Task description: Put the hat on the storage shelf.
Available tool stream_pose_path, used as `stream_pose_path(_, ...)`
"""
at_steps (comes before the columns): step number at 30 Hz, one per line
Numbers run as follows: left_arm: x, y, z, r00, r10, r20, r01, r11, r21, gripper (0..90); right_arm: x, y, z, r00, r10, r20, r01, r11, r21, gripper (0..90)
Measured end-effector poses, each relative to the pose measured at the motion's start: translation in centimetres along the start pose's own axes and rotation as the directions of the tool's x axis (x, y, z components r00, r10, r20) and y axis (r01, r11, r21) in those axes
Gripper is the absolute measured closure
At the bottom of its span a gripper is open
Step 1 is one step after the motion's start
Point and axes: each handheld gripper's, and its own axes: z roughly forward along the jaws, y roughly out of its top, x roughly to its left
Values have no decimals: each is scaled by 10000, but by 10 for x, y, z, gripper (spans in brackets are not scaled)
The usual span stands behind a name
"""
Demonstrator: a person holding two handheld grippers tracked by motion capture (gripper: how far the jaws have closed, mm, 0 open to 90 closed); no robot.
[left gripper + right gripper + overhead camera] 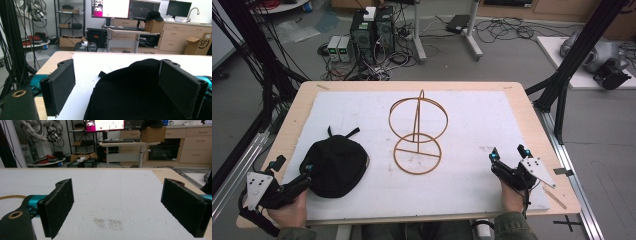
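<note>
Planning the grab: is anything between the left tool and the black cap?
Nothing visible. The left tool stands open right at the black cap, whose near edge already lies between its jaws on the white mat.

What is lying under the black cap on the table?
The black cap lies on the white mat. Whatever may be beneath its crown is covered and cannot be seen.

Your left gripper (292, 182) and right gripper (508, 156): black bodies, teal joints, flat black padded jaws, each topped by a grey three-cornered plate with dark dots. Your sleeves (512, 227) are olive-green.
</note>
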Motion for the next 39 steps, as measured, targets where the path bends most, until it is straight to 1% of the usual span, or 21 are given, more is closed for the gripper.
stream_pose_path(3, 0, 0, 0, 10000, -21, 13, 21, 10000, -4, 148, 0, 0, 0, 10000, -20, -7, 20, 10000, -26, 105)
stream_pose_path(8, 0, 0, 0, 10000, -5, 12, 5, 10000, -19, 148, 0, 0, 0, 9999, 128, -16, -127, 9999, 10, 105)
stream_pose_path(13, 1, 0, 0, 10000, -16, 25, 16, 10000, 5, 148, -1, 0, 0, 9999, 113, -20, -113, 9999, -6, 105)
stream_pose_path(19, 0, 0, 1, 10000, 74, 37, -75, 10000, 31, 148, -2, -1, 0, 10000, 97, -5, -97, 9999, -41, 105)
stream_pose_path(29, 0, 0, 1, 10000, 61, 47, -61, 10000, 23, 148, -2, -1, 0, 9998, 208, -21, -208, 9998, 54, 105)
stream_pose_path(31, 0, 0, 1, 9999, 99, 55, -99, 9999, 52, 148, -2, -1, 0, 9998, 196, -41, -195, 9998, 53, 105)
stream_pose_path(33, -1, 1, 2, 9995, 305, 94, -306, 9995, 99, 148, -2, -1, 1, 9997, 218, -76, -217, 9997, 58, 105)
stream_pose_path(39, -2, 2, 3, 9992, 298, 254, -302, 9995, 132, 148, -2, -1, 1, 9994, 335, -122, -334, 9994, 129, 105)
